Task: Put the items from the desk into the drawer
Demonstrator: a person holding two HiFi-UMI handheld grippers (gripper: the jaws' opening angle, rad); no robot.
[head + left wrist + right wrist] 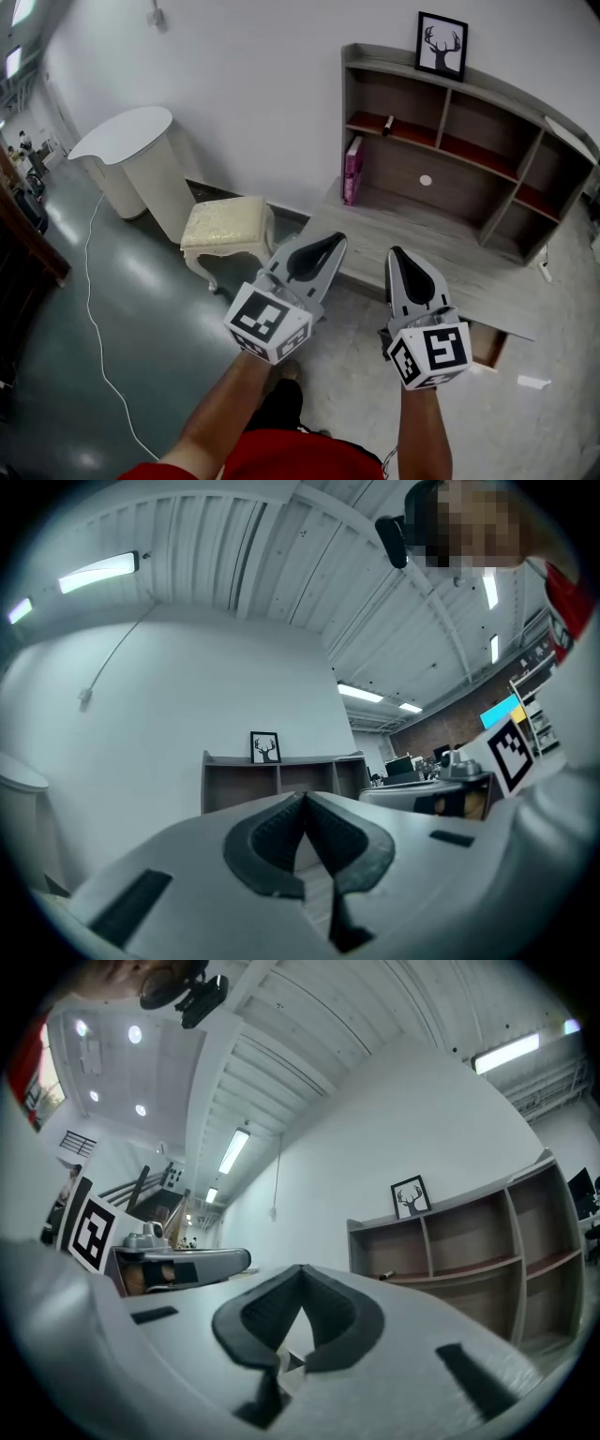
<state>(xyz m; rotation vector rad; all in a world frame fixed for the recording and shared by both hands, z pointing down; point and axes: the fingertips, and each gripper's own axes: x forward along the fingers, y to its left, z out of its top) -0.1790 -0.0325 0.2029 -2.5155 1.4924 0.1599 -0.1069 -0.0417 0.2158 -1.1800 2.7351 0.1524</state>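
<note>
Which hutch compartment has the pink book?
The lower-left compartment, at desk level: the pink book stands against its left wall. The upper-left one holds a small dark item.

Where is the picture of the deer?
In the head view, the deer picture stands on top of the shelf unit, near its left end, right by the white wall.

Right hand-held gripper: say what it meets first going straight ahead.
Probably the wooden shelf unit on the desk, near its left end. Nothing nearer shows, though depth is unclear.

Hand-held gripper [305, 799], jaws together, faces shelf unit [242, 784] topped by deer picture [265, 747]
</note>
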